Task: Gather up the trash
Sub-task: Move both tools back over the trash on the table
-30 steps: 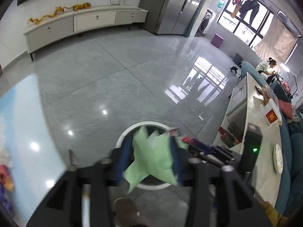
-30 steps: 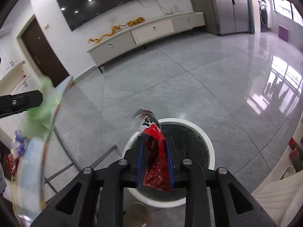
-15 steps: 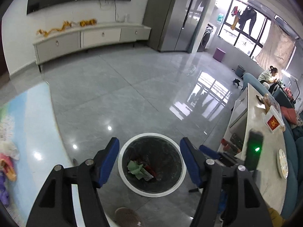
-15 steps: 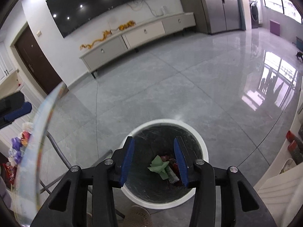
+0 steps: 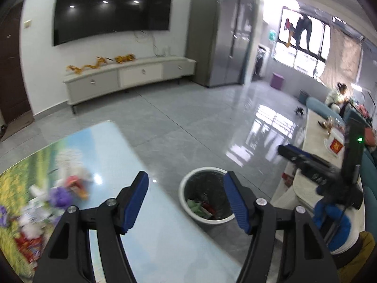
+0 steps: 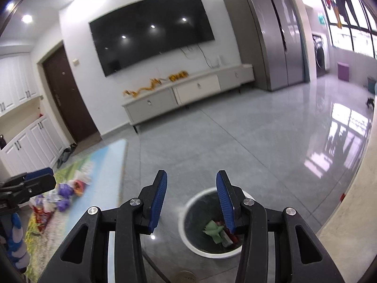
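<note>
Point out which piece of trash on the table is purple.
The purple wad beside the red-and-orange wrapper, on the table; the scraps around it are white or red.

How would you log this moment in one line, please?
left claw: open | right claw: open | green wrapper: in bin | table: trash remains

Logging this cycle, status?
Left gripper and right gripper open, empty. Green wrapper in bin. More trash on table. Nothing blocking.

We see glossy printed table — crumpled wrappers heaped at nine o'clock; grey tile floor carries white bin at five o'clock.
</note>
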### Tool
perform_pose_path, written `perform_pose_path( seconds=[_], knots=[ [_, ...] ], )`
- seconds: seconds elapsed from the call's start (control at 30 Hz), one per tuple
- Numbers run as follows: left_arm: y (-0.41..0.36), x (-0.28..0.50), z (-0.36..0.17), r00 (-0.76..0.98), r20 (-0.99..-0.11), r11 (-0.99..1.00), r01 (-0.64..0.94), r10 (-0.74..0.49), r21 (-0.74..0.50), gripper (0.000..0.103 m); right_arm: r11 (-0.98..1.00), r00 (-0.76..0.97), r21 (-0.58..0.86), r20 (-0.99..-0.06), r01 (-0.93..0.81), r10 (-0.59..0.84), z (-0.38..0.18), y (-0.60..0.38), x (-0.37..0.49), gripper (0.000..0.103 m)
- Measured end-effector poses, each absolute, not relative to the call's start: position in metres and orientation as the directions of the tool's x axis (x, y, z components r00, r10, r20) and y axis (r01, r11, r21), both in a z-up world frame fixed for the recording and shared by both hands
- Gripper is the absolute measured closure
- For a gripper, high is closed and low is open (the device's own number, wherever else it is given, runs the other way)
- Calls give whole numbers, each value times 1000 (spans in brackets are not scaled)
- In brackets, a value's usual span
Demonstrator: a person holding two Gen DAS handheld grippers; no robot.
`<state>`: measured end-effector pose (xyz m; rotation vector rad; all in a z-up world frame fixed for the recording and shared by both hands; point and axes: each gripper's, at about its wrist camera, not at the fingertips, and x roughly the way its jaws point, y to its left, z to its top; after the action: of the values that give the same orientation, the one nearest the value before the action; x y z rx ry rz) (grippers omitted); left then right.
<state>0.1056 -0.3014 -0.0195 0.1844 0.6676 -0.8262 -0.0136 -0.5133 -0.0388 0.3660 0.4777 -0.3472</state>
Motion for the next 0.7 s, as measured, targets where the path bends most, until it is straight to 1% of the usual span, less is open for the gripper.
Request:
perform_pose_path(
  seconds=[0.23,0.37,0.53,0.7],
  knots=[
    [-184,102,-5,579,-543,738,665,-608,-117,39,918,881,235,-431,318,-195,9,-465,-22,59],
    [-118,99,-8,640,-516,785,609,-570,-112,39,936,895,219,-413,276,-167,27,-438,-17,59],
    [-42,100,-18,701,-513,846,523,-497,-104,39,955,905,203,-410,215,-117,40,-406,0,59],
    [9,110,-40,711,-555,889,440,-432,-129,39,970,897,181,-436,161,-68,38,-378,25,58]
  ],
)
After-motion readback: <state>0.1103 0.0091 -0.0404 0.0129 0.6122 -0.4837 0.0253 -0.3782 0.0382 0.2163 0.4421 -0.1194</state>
